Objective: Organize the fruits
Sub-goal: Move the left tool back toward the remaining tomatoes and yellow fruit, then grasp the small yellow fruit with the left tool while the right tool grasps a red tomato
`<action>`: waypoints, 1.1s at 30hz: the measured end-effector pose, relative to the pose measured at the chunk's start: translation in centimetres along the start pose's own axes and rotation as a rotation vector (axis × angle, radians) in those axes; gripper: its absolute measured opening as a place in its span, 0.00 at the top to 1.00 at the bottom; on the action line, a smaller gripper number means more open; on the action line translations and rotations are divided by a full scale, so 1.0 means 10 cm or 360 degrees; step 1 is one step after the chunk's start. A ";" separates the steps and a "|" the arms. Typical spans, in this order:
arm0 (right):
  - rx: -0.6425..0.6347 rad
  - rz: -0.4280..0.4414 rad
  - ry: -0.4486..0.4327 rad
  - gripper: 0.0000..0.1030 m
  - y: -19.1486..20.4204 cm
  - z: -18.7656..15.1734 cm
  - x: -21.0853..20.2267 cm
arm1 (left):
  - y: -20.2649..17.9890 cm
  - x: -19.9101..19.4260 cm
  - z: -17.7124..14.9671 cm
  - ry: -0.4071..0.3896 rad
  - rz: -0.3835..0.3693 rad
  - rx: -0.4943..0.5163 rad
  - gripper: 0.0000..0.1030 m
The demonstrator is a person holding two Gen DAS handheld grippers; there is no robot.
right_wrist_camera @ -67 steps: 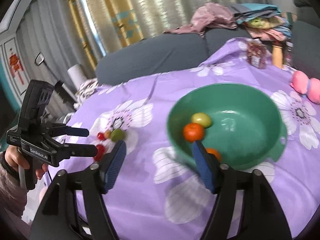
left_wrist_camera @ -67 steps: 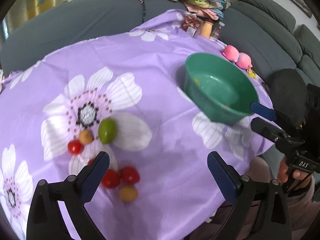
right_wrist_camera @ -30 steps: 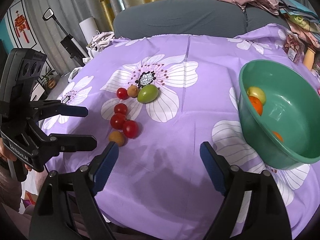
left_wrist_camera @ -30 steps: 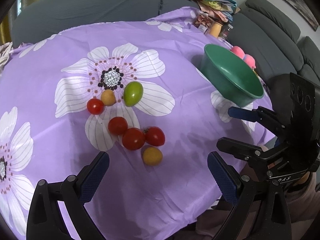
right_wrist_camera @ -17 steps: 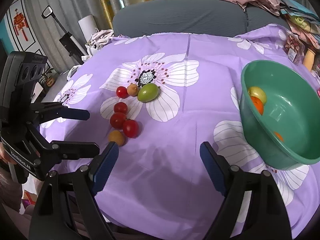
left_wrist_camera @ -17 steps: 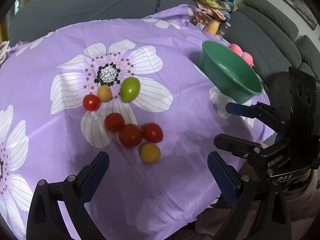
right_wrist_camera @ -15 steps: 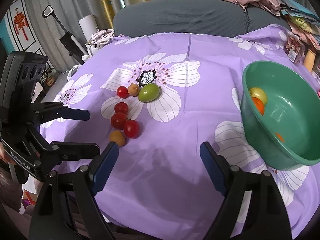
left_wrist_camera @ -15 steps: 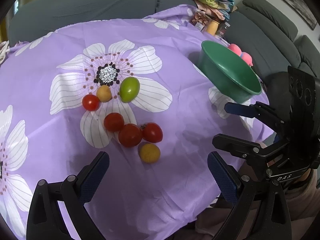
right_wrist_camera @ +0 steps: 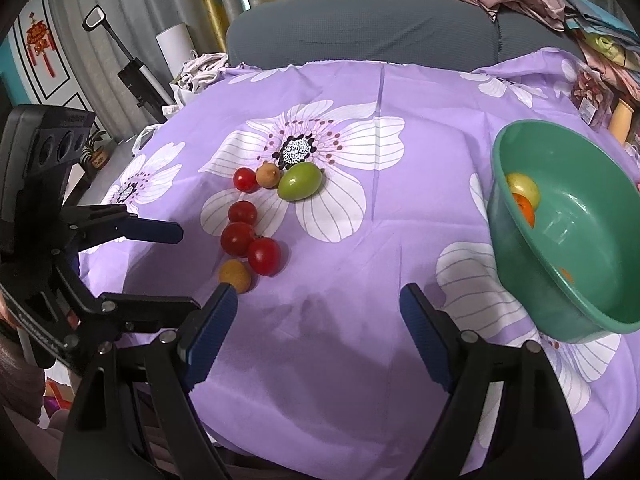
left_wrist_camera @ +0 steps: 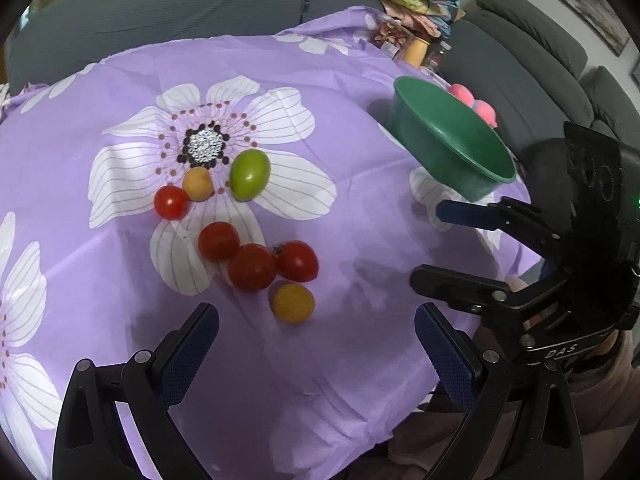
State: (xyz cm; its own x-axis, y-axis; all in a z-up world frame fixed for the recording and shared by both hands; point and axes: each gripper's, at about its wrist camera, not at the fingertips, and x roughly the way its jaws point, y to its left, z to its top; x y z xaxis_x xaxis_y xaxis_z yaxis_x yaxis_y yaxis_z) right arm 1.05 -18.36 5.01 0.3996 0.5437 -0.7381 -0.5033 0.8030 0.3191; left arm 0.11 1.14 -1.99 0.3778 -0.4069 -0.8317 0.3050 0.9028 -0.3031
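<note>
Fruits lie loose on the surface, green bowl part-filled. Both grippers, left gripper and right gripper, hover, jaws wide, empty. Next likely: grasp the nearest yellow fruit.

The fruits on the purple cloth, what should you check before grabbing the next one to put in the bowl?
1. Left gripper open and empty: ok, jaws wide apart, nothing between them.
2. Right gripper open and empty: ok.
3. Nearest fruit free to grab: ok, the yellow fruit lies in front of the left gripper, though it sits close against the red tomatoes.
4. Green bowl has room: ok, only a few fruits inside.
5. Bowl sitting flat: cannot tell; it looks tilted, perhaps from the fisheye lens.
6. Grippers clear of each other: ok, apart at the cloth's near edge.
</note>
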 end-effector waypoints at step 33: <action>0.0099 0.0154 0.0040 0.19 -0.13 0.04 0.21 | -0.01 0.25 -0.01 0.0085 -0.0014 0.0035 0.05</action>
State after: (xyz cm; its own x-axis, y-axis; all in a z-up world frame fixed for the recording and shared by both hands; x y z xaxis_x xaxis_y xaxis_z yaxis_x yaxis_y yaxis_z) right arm 2.81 -18.18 3.29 0.3316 0.6137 -0.7166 -0.4898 0.7611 0.4251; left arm 0.90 0.08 -4.09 0.3283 -0.4061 -0.8528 0.3276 0.8958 -0.3004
